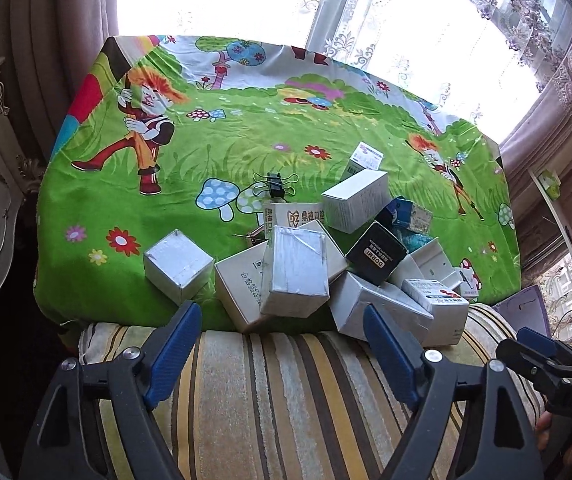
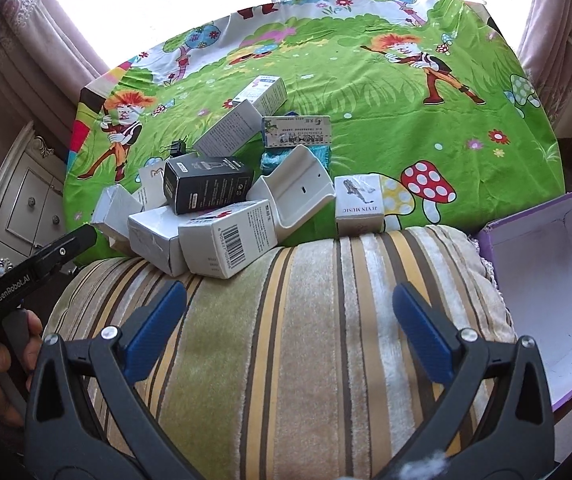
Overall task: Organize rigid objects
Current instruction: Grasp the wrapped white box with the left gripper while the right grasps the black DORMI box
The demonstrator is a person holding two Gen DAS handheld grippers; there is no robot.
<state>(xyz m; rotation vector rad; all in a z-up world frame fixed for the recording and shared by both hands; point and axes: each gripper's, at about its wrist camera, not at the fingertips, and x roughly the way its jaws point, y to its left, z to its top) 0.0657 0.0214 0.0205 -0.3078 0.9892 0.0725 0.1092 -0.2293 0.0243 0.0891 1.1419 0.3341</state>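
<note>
Purple box [image 2: 541, 280] empty, cartons [image 2: 228, 240] piled outside

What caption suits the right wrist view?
Open right gripper over a striped cushion, facing piled boxes beside a purple box.

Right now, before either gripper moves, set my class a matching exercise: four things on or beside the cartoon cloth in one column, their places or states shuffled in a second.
Things:
1. black box
2. binder clip
3. JI YIN MUSIC box
4. purple box

Places or states:
A. open and empty, right of the striped cushion
B. on top of the pile, resting on white boxes
C. alone, right of the pile, by the red mushroom
D. on the cloth behind the pile

Pairs: 1-B, 2-D, 3-C, 4-A
</note>
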